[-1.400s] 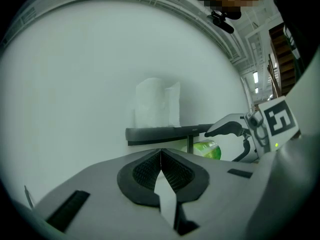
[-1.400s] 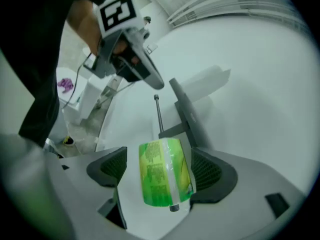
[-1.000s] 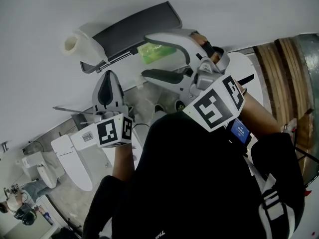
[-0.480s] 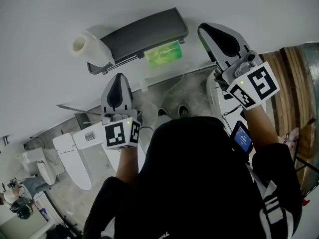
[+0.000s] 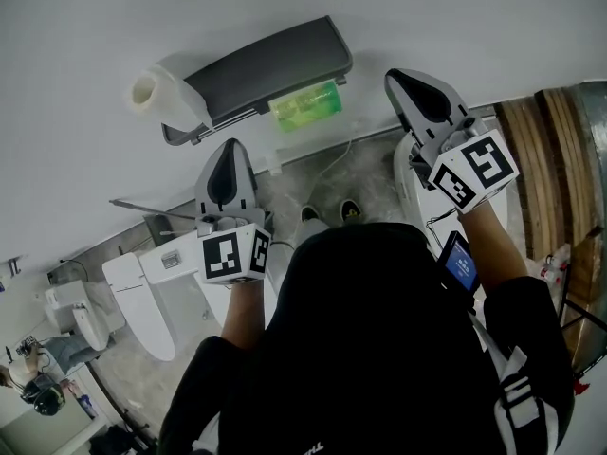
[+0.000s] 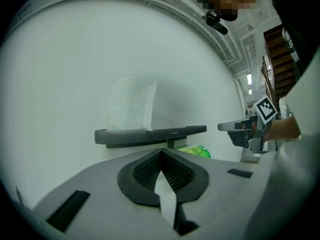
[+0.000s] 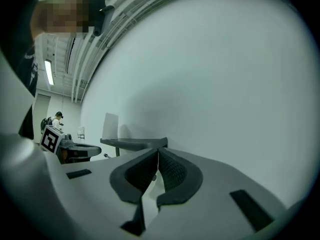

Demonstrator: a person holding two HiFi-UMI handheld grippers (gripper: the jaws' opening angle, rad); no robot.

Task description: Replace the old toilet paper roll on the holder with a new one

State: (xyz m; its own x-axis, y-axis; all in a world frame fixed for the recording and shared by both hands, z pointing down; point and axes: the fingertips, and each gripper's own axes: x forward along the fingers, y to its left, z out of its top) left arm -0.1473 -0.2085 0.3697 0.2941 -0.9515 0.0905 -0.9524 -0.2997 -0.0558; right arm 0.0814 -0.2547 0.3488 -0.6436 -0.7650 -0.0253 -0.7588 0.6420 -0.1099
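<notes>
Item count, head view:

- Two hand-held grey two-jaw grippers, each with one black-and-white marker cube.
  - Left gripper (image 5: 229, 148): jaws clenched, ribbed black pads pressed tip to tip, nothing between. Pointed toward the wall, below the holder.
  - Right gripper (image 5: 396, 78): jaws likewise closed on nothing. Held to the right of the holder, clear of it.
- One white toilet paper roll with a pale cardboard core (image 5: 156, 88). Upright on the left end of the holder's flat top, core opening toward the camera. Touched by neither gripper. Seen from the left gripper view as a pale block (image 6: 131, 104) above the shelf edge, and from the right gripper view as a small white upright (image 7: 110, 126).
- One dark grey wall-mounted holder with a long flat lid (image 5: 270, 64), fixed to the plain white wall (image 5: 455, 8).
- One glossy green packet (image 5: 305, 105), just under the holder's right half.
- One small device with a lit blue screen (image 5: 460, 262), on the right forearm.
- At least two white toilets (image 5: 142, 297), lower left, on a grey floor.
- One stack of brown wooden planks (image 5: 531, 131), far right.

Hidden, cut off or unclear:

- The holder's spindle and whatever hangs beneath the lid are covered by the lid.
- The green packet's print is unreadable, and its lower part is masked in the left gripper view.
- Both forearms are partly behind the person's black top (image 5: 379, 349).
- The planks are cut by the frame edge.
</notes>
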